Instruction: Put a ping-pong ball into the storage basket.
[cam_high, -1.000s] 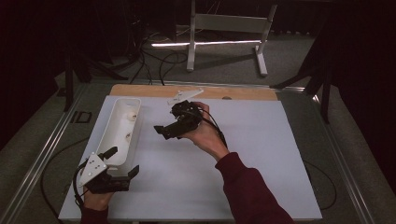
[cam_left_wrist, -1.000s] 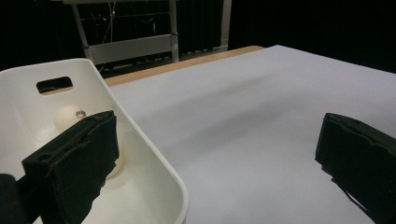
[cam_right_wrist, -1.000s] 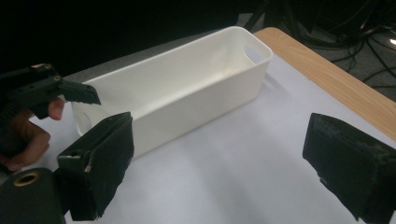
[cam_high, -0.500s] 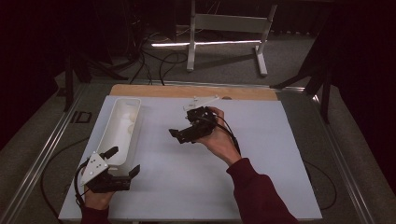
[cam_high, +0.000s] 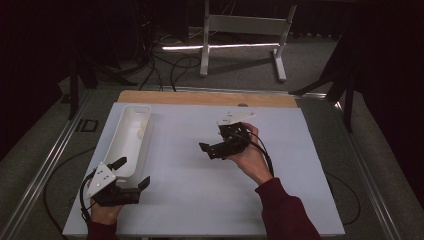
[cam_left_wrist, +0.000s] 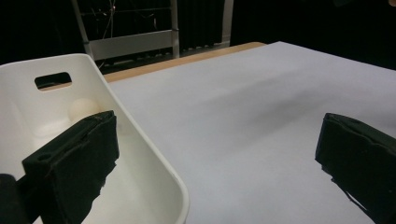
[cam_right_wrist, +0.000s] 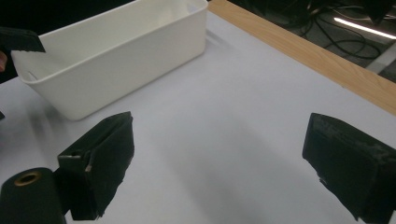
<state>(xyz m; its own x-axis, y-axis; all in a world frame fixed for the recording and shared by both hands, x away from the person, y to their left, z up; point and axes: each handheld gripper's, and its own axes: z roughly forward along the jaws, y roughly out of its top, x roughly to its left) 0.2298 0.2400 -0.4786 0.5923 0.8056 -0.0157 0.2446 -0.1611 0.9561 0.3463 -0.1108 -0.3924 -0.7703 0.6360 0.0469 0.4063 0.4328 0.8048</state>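
**Both claws empty, and a small ball sits in the white bin**

A long white plastic bin (cam_high: 131, 137) lies on the left side of the counter (cam_high: 200, 200), which has a pale sheet over it and a strip of bare wood at the far edge. In the left gripper view, a small round whitish ball (cam_left_wrist: 83, 109) rests at the far end of the bin, just under the handle hole. It looks like a little ball or an egg, but it is too pale and too small to be sure.

The left claw (cam_high: 134, 174) waits at the near end of the bin. Its jaws are spread wide, with one jaw over the bin's inside and the other out over the sheet. It holds nothing.

The right claw (cam_high: 210, 149) is up above the middle of the counter, well apart from the bin. Its jaws are spread wide too, and there is nothing between them. It points toward the bin's long side.

The job seems almost done, or done. The ball is already inside the bin, and no other loose thing lies on the sheet. What may be left is moving the bin, since the left claw is right at its rim.
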